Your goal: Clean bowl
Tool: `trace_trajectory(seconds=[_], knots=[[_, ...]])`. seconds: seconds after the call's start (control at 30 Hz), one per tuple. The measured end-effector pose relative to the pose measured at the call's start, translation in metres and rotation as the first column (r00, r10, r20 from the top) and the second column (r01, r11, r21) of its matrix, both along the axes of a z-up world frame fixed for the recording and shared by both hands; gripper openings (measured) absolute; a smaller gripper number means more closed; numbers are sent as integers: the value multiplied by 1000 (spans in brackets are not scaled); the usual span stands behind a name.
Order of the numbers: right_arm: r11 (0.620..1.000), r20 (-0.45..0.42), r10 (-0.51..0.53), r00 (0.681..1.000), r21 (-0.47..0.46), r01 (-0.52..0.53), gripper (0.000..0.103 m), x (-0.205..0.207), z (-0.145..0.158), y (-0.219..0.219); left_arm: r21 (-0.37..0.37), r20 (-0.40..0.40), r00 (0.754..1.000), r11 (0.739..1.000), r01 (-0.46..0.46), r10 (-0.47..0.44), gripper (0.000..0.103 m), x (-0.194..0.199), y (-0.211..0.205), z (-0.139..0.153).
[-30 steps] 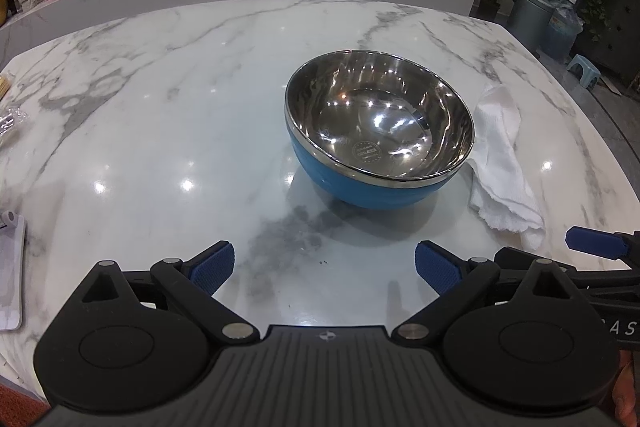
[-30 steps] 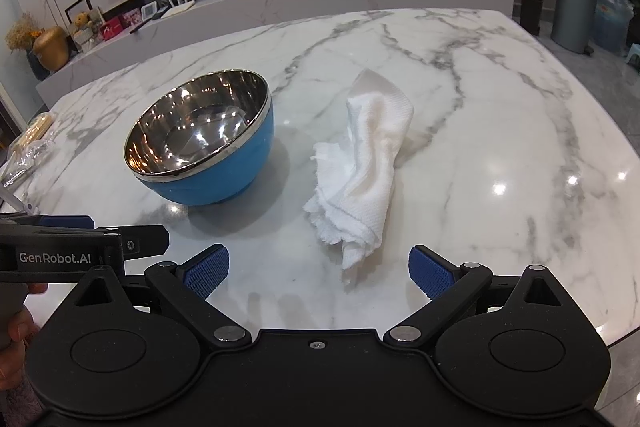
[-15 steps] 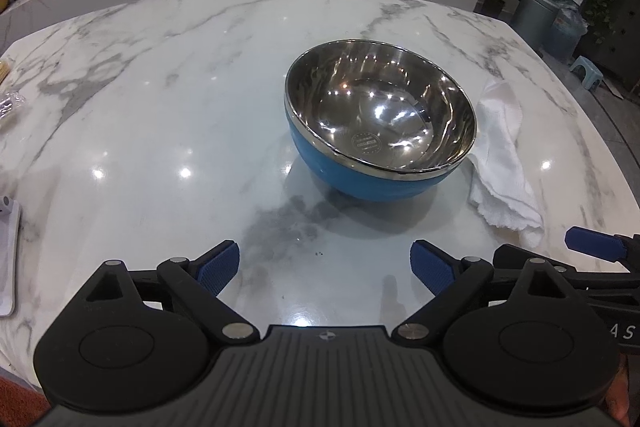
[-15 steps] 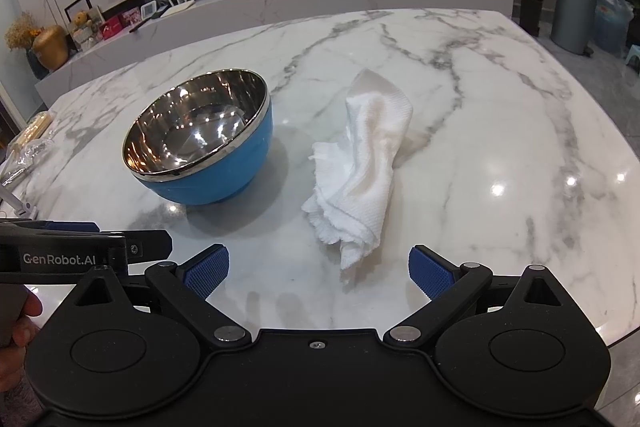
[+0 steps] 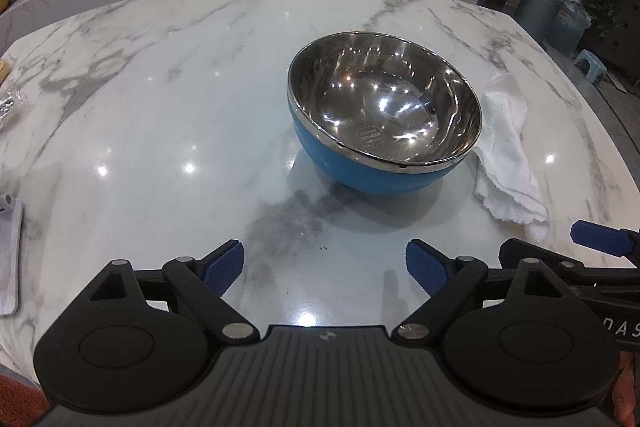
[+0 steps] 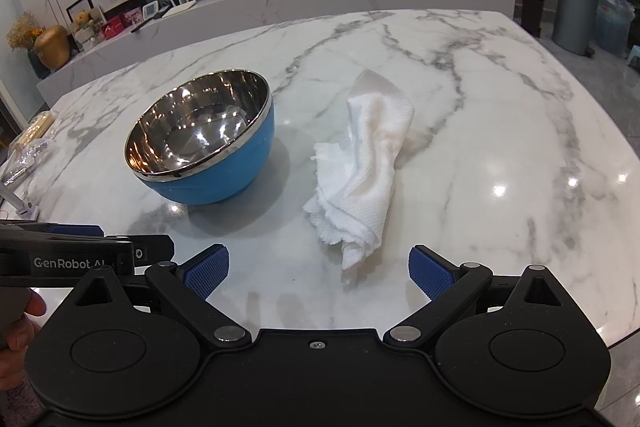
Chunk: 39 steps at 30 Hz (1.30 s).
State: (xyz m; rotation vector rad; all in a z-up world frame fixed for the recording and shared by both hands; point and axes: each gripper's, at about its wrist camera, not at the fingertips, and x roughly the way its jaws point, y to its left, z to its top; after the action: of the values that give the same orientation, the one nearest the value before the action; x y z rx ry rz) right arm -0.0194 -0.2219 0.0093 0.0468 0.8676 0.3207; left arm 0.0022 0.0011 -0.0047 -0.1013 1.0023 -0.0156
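We've got the bowl (image 5: 384, 119) sitting upright on the marble table (image 5: 160, 131), blue outside, shiny steel inside, and nothing in it that we can make out. Just to its right lies a crumpled white cloth (image 6: 364, 163); from the left wrist view its edge tucks in behind the bowl's rim, from the right wrist view there's a sliver of table between them, so we can't call contact either way.

Our left gripper (image 5: 324, 265) hangs over the near edge of the table, short of the bowl, its blue pads (image 5: 224, 267) spread wide with only bare marble between them; those jaws have just been closing a little, on nothing. Our right gripper (image 6: 318, 267) sits beside it, jaws wide apart too, and the cloth's near tip lies just ahead of the gap, not pinched.

In the right wrist view the left gripper's body pokes in at the left edge, with a hand (image 6: 18, 339) wrapped around its handle.
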Motion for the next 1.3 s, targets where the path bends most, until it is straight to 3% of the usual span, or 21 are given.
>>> trace_trajectory(seconds=[1.0, 1.3], knots=[[1000, 7, -2, 1000, 7, 2, 97, -1, 0, 0, 9, 23, 1000, 1000, 4, -5, 88, -1, 1, 4], [1000, 46, -10, 999, 15, 10, 97, 4, 6, -2, -41, 42, 999, 999, 8, -6, 88, 1, 14, 20]])
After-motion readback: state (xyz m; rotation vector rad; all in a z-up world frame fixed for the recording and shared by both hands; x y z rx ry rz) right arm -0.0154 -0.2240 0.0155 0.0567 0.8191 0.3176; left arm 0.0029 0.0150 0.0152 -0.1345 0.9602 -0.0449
